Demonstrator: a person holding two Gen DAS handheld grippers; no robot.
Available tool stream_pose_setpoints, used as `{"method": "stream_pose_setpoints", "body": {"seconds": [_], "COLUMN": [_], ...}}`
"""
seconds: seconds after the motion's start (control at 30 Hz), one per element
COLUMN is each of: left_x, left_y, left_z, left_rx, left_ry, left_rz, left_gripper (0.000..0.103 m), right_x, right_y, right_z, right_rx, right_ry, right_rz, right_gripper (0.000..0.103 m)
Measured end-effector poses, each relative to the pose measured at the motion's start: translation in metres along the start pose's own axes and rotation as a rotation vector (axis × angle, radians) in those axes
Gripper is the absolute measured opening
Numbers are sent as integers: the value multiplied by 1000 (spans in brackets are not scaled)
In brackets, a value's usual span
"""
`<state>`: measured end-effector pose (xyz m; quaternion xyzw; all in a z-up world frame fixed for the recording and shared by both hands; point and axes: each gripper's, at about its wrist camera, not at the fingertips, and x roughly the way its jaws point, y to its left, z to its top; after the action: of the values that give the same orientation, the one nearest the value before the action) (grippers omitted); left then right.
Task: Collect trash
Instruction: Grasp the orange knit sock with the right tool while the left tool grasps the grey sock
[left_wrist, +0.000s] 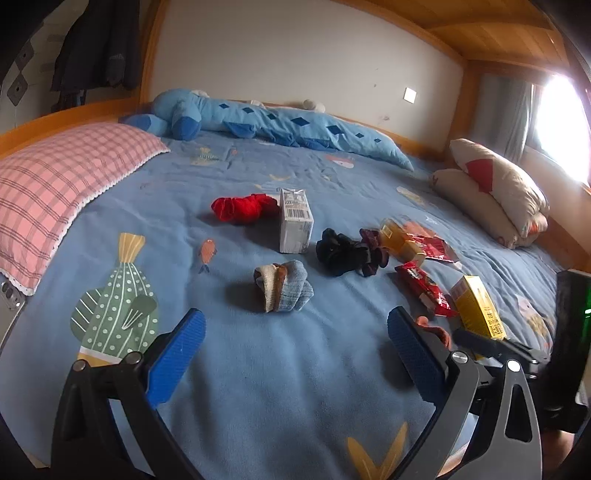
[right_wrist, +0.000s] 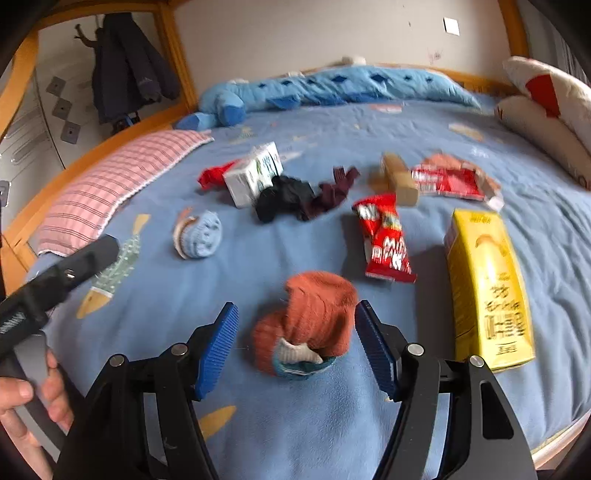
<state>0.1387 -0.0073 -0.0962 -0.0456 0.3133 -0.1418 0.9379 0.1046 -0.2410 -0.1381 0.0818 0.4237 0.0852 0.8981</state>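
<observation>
So, both my grippers are over the bed (left_wrist: 258, 387) right now. My right gripper (right_wrist: 295, 343) has its blue pads spread wide with a rolled-up orange sock (right_wrist: 314, 317) sitting between them, but the pads aren't touching it, there's a gap on each side. Nothing held. My left gripper (left_wrist: 295, 347) is wide open too, just bare blue sheet between the pads, with a rolled blue sock (left_wrist: 286, 290) a bit further out in front.

The trash is spread across the middle and right of the bed. Yellow carton (right_wrist: 487, 291) lies on its side just right of my right gripper, near the bed edge. A red wrapper (right_wrist: 386, 240) is beyond the orange sock, left of the carton. Further back there's a small tan box (right_wrist: 400, 182) and, just right of it, a flattened red packet (right_wrist: 450, 181). A white carton (left_wrist: 295, 221) stands upright in the left view; it looks tipped from the right camera, but that one's blurry.

Mixed in: a red sock (left_wrist: 243, 208) behind the white carton, a black sock (left_wrist: 340, 251) and a maroon sock (left_wrist: 375, 251) bunched together beside it. Pink plaid pillow (left_wrist: 55, 184) on the left, blue plush (left_wrist: 280, 122) along the wall, cream cushions (left_wrist: 495, 192) at the right.
</observation>
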Motion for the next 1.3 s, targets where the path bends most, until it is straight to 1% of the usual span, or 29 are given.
{"method": "stream_pose_setpoints", "body": {"seconds": [0.07, 0.1, 0.13, 0.2, 0.23, 0.33, 0.43, 0.57, 0.73, 0.83, 0.87, 0.9, 1.0, 1.07, 1.1, 1.13, 1.17, 1.2, 1.27, 1.3], "left_x": [3, 4, 6, 9, 10, 13, 15, 24, 40, 56, 65, 71, 92, 102, 109, 115, 119, 122, 126, 124], "left_y": [0, -1, -1, -2, -2, -3, -2, -2, -2, -1, -1, 0, 4, 6, 6, 7, 8, 9, 10, 12], "left_z": [0, 0, -1, 0, -1, 0, 4, 14, 25, 29, 31, 32, 35, 34, 34, 33, 31, 29, 24, 22], "left_rx": [3, 5, 7, 10, 12, 17, 13, 20, 21, 26, 31, 30, 4, 6, 10, 10, 8, 9, 14, 6], "left_ry": [5, 8, 14, 23, 26, 29, 25, 19, 31, 52, 72, 85, 133, 152, 164, 180, 192, 204, 216, 215], "left_rz": [4, 7, 13, 14, 14, 21, 26, 43, 48, 65, 82, 78, 47, 51, 58, 59, 57, 61, 86, 78], "left_gripper": [99, 99, 99, 99, 99, 99, 99, 99, 98, 97, 95, 93, 83, 74, 72, 65, 55, 50, 45, 43], "right_x": [8, 11, 14, 14, 12, 7, -3, -13, -14, -9, -7, -5, 1, 4, 5, 6, 8, 9, 11, 11], "right_y": [-3, -4, -5, -2, 2, 10, 12, 14, 14, 13, 12, 11, 10, 9, 9, 8, 8, 6, 2, 0], "right_z": [-1, -2, -2, -3, -2, 0, 9, 27, 47, 58, 60, 62, 68, 68, 68, 68, 67, 66, 64, 63], "right_rx": [13, 23, 27, 18, -8, -46, -36, -41, -43, -49, -50, -50, -54, -52, -48, -46, -43, -38, -31, -26], "right_ry": [19, 28, 35, 34, 26, 16, -11, -46, -70, -72, -71, -71, -65, -61, -59, -56, -56, -56, -55, -52], "right_rz": [2, 20, 39, 42, 36, 34, 78, 109, 151, 172, 175, 177, 183, 197, 205, 209, 210, 204, 193, 194], "right_gripper": [65, 61, 48, 42, 37, 34, 34, 34, 34, 34, 34, 34, 34, 34, 34, 34, 34, 34, 34, 34]}}
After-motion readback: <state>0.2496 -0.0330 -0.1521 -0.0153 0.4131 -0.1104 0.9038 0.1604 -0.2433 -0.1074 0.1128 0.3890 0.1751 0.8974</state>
